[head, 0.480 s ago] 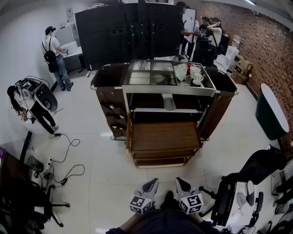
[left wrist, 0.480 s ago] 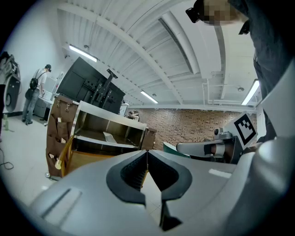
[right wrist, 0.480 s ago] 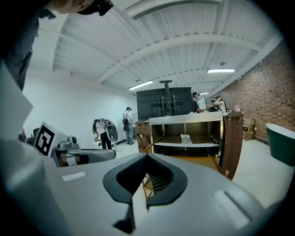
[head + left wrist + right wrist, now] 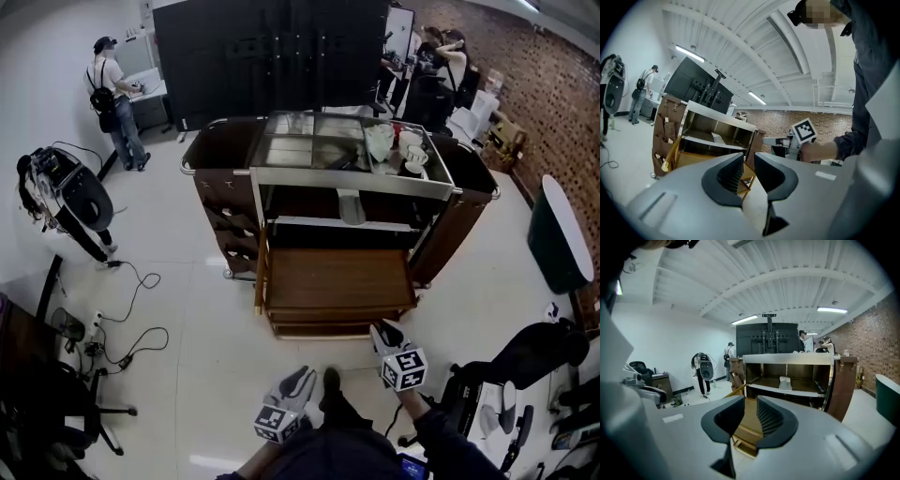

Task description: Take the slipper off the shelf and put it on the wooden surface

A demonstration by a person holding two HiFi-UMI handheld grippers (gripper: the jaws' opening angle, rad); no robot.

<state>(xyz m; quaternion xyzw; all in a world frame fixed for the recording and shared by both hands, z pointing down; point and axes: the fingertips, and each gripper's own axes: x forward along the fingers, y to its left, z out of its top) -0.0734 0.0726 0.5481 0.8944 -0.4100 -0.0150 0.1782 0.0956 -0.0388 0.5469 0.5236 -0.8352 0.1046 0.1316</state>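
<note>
Head view: slipper (image 4: 351, 208) on shelf (image 4: 300, 223), nothing gripped.
I see it lying above the wooden surface (image 4: 337, 278), well apart from my left gripper (image 4: 302, 378) & right gripper (image 4: 382, 330). Both hang over the floor (image 4: 206, 319), jaws w/ a small gap, nothing betw them.

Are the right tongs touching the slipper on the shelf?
Apart. Head view: the right tongs hover over floor before the cart; the slipper lies on its shelf.

Dark sleeve (image 4: 452, 442) — grey right gripper (image 4: 382, 329), black-and-white marker cube (image 4: 405, 368).
</note>
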